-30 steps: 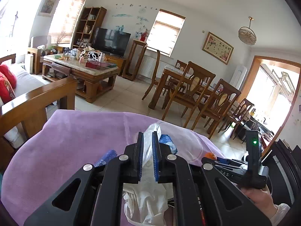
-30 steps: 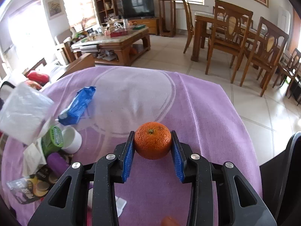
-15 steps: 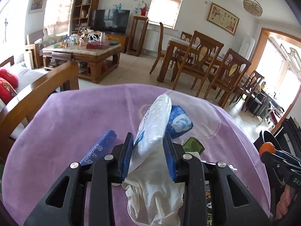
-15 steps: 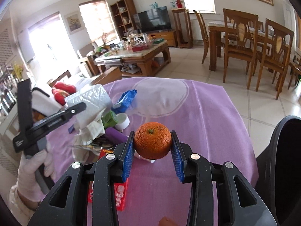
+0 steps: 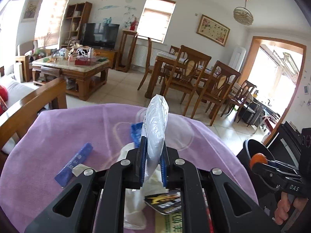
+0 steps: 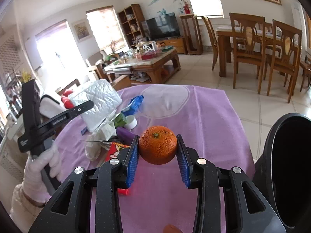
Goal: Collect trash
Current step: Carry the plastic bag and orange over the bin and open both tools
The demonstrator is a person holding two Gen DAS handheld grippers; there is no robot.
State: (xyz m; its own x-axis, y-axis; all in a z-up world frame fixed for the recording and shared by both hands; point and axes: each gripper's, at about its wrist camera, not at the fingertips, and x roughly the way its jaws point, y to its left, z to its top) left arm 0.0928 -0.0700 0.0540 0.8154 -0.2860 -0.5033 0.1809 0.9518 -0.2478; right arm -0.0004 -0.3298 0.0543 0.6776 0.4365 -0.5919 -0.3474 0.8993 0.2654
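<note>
The orange sits clamped between the blue pads of our right hand-held gripper, lifted above the purple cloth of the desk and just left of the black trash bin. We judge it firm, round and fairly weighty for its size; its pebbled skin should give decent friction, but a round body can roll out of flat pads, so the hold across its widest middle, as now, looks like the right one. Squeezing harder would risk bruising or bursting it.

Our left hand-held gripper is closed on a crinkled silvery-white plastic wrapper, which stands up out of the jaws above the desk. We expect it to be very light, soft and slippery; it will crumple rather than resist, so a bite well into its body is safer than a pinch at the edge.

Below lie more pieces: a white tissue, a blue wrapper, a dark blue stick pack, a green packet, a white cap and a red packet, clustered together on the left side of the desk.
</note>
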